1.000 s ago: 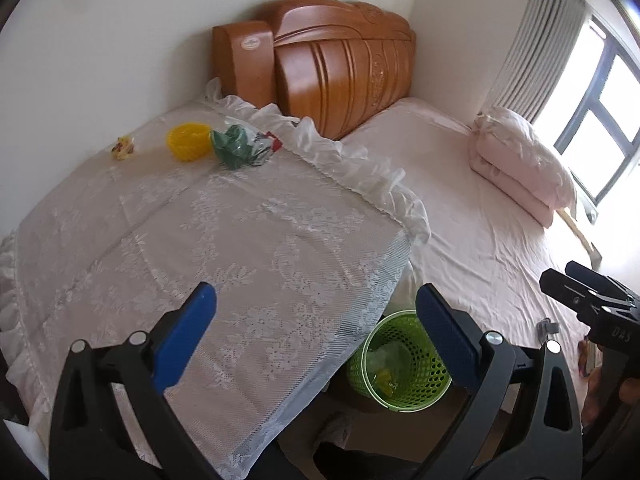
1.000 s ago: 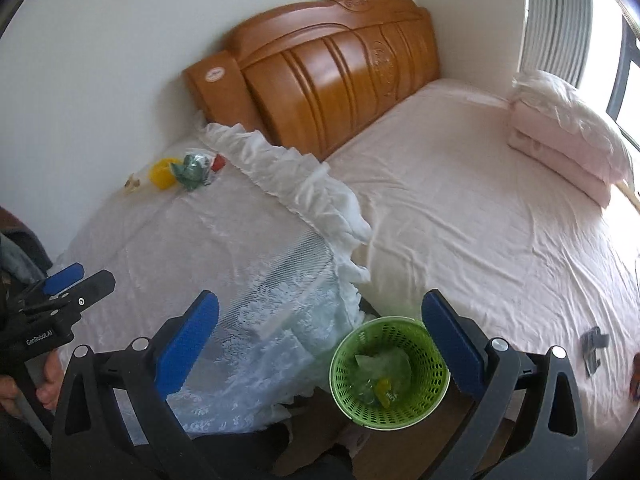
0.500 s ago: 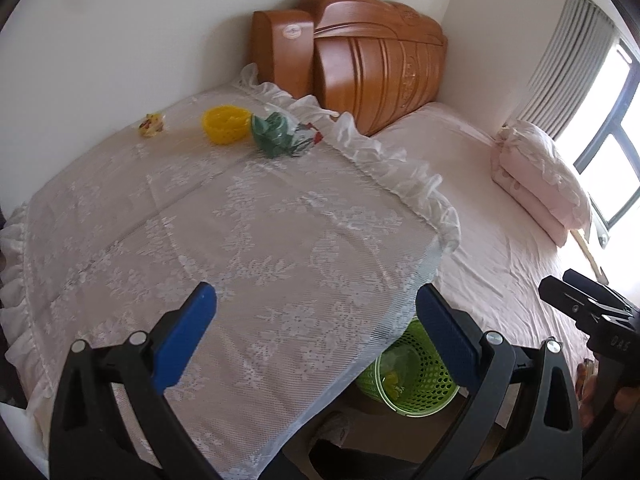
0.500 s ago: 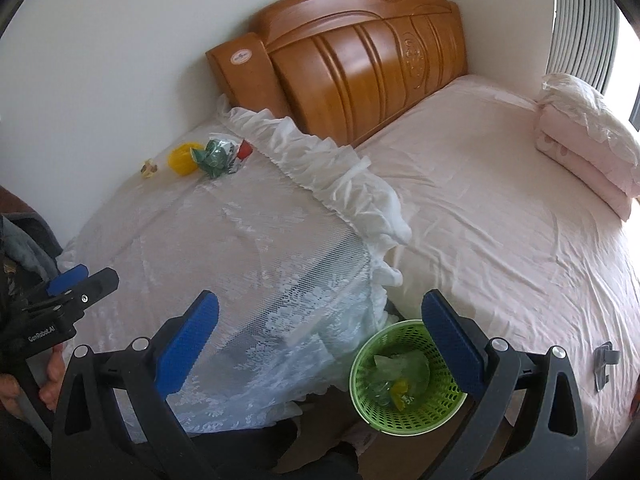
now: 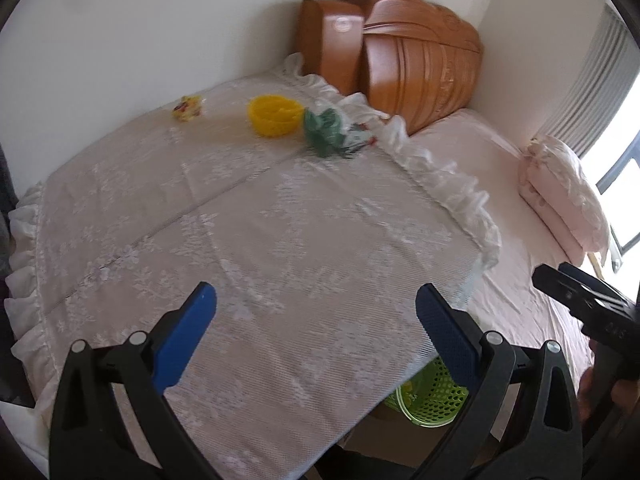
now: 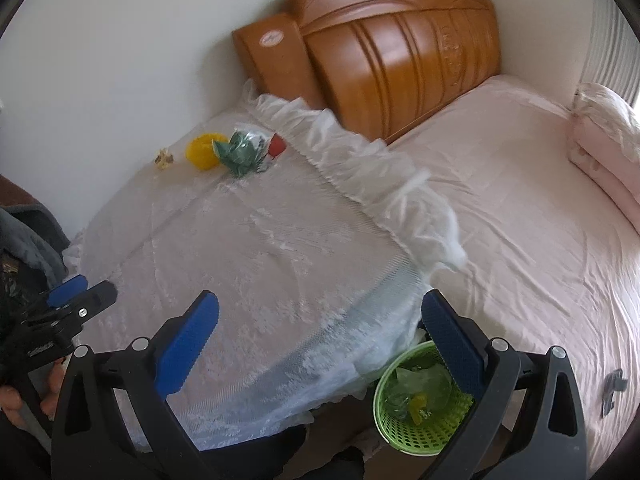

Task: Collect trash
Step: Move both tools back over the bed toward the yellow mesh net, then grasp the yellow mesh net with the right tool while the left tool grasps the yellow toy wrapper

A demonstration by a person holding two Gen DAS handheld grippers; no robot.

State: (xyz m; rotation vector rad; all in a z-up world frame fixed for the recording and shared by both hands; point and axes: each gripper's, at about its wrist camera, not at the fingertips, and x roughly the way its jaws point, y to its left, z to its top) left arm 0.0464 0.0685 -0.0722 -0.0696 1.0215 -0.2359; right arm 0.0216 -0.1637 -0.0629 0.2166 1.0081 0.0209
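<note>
On the lace-covered table (image 5: 260, 240) near the far wall lie a crumpled green wrapper (image 5: 326, 132), a yellow cup (image 5: 275, 115) and a small yellow scrap (image 5: 187, 108). The wrapper (image 6: 240, 154), cup (image 6: 202, 152), scrap (image 6: 164, 158) and a red piece (image 6: 277, 145) also show in the right wrist view. A green mesh trash basket (image 6: 416, 408) holding some trash stands on the floor by the table's near right corner; it is partly hidden under the table edge in the left wrist view (image 5: 430, 398). My left gripper (image 5: 316, 320) is open and empty. My right gripper (image 6: 320, 324) is open and empty.
A bed with a pink sheet (image 6: 520, 200) and a wooden headboard (image 6: 400, 52) lies right of the table. Folded pink bedding (image 5: 564, 196) sits by the window. A small grey object (image 6: 614, 384) lies on the bed. A frilled cloth edge (image 6: 360, 168) borders the table.
Both grippers have moved forward and left over the table, toward the trash at the far side. The basket has slid lower and partly under the table edge in the left view.
</note>
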